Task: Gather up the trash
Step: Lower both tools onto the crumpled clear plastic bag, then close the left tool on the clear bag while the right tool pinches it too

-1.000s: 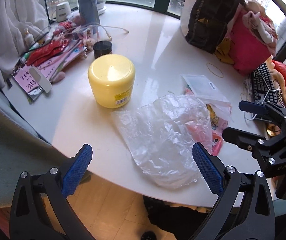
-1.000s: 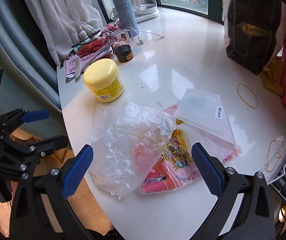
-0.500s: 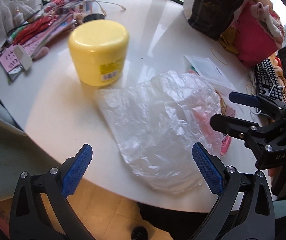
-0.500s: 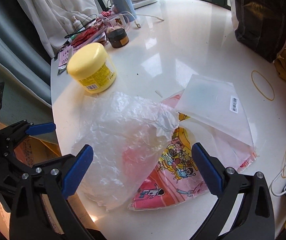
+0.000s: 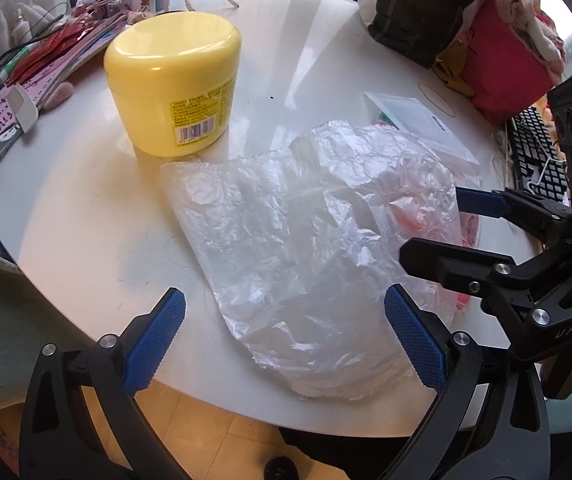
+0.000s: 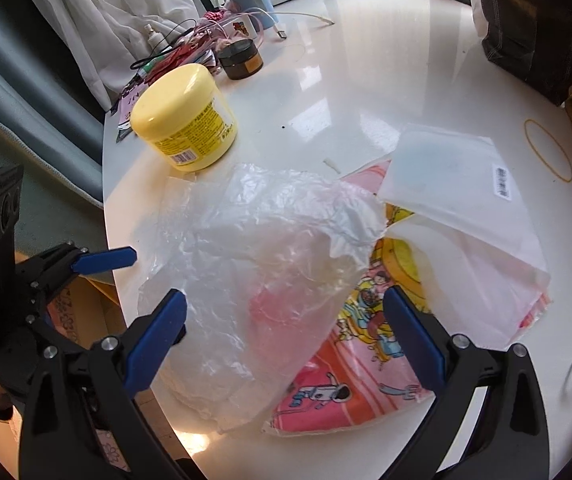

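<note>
A: Item 1?
B: Crumpled clear plastic bag (image 5: 318, 248) is lying at the white table (image 5: 86, 216) edge, beside a yellow jar (image 5: 174, 80).
A: Tongs?
B: Left gripper (image 5: 286, 336) and right gripper (image 6: 286, 328) are both gaping wide, holding nothing, straddling the bag.

white round table (image 5: 318, 60) carries a yellow jar (image 5: 174, 80), crumpled clear bag (image 5: 310, 248), flat packets (image 6: 450, 188).
</note>
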Available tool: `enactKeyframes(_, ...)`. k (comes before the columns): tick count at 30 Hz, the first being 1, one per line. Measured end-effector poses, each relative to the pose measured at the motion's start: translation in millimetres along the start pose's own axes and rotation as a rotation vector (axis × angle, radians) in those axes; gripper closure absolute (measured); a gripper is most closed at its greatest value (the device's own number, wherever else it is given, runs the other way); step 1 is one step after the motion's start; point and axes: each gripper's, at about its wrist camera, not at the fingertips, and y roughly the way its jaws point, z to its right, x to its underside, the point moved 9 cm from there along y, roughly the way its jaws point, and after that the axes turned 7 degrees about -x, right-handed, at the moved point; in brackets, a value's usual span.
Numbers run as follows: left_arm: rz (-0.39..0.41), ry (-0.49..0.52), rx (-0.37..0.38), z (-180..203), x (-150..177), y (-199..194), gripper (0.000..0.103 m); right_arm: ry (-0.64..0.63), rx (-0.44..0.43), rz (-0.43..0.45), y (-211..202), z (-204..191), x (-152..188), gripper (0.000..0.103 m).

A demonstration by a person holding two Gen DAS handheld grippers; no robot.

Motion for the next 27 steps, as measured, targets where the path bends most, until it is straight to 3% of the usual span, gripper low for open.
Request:
enactKeyframes(3,-0.002,-0.015,-0.007,0,1,4,0.006,0.016,-0.014,-0.001,4,0,0,0.009)
enactKeyframes(5,0.000,-0.024,-0.007,-1,2,5,0.010,0.018,-0.017,-0.003,6,-1,0,0.027)
enactKeyframes(9,0.010,-0.022,-0.007,1,0,3,0.024,0.018,-0.018,0.003,5,-2,-2,0.034)
enactKeyframes(11,0.013,-0.015,-0.005,2,-1,3,0.029,0.015,-0.014,0.002,5,-2,-2,0.048)
enactKeyframes(14,0.016,-0.014,0.004,4,-4,3,0.040,0.015,-0.009,0.003,4,-1,-2,0.059)
enactKeyframes(19,0.012,-0.013,0.017,8,-6,3,0.061,0.015,-0.006,0.014,0,-3,-3,0.064)
enactKeyframes(27,0.040,-0.002,0.024,10,-9,-12,0.082,0.019,-0.015,0.032,-14,-9,-6,0.079)
